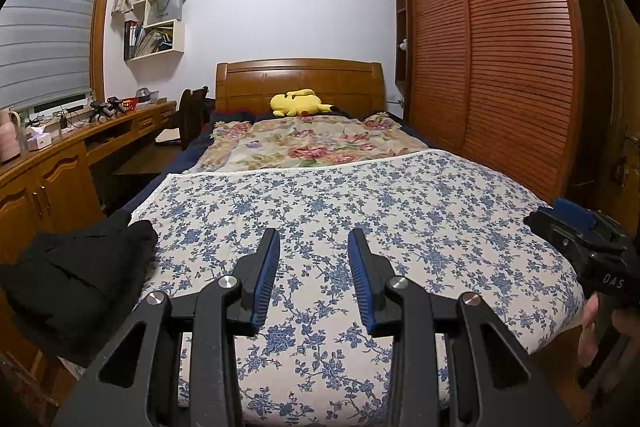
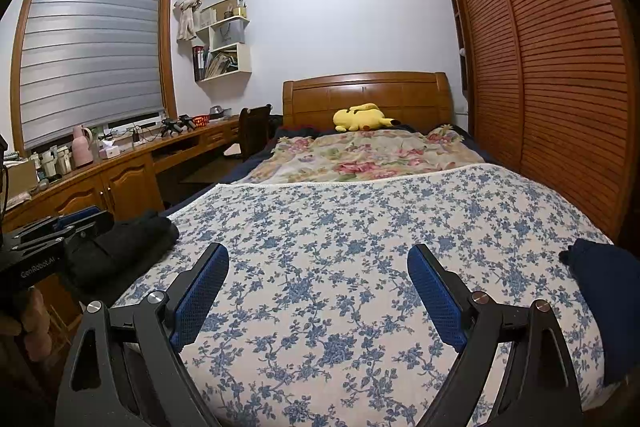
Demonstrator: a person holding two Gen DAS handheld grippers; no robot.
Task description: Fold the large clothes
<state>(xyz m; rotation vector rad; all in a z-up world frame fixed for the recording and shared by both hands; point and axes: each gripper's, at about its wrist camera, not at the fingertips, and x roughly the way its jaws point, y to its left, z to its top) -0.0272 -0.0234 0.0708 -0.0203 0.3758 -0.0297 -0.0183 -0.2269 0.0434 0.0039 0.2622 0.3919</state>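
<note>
**Black garment off to the left of both grippers, left gripper nearer; both empty**

Far left: black garment (image 1: 80, 275) sits bunched on the left edge of the bed's foot end. Part lies on the blue floral cover (image 1: 360, 195) and part hangs over the side. It is a lumpy heap with no clear sleeve or hem. No clean long axis, though the bulk runs roughly along the bed's side edge.

Left gripper (image 1: 314, 239): jaws moderately apart, nothing between them. It hovers over the cover and points up the bed toward the headboard. The garment lies to its left, near but not touching. This is the closer hand.

Centre: the cover is flat, with no clothing spread on it.

Right gripper (image 2: 318, 255): jaws wide apart and empty, also aimed up the bed. The black garment is well to its left, beyond the left gripper.

Far right: dark navy cloth (image 2: 604, 299) lies at the bed's right edge, just beside the right gripper. It is cropped, so I cannot tell whether it is folded.

Stage is unclear. The black bundle could be a pile waiting to be spread out, or a piece already folded and set aside. The same goes for the navy cloth.
</note>
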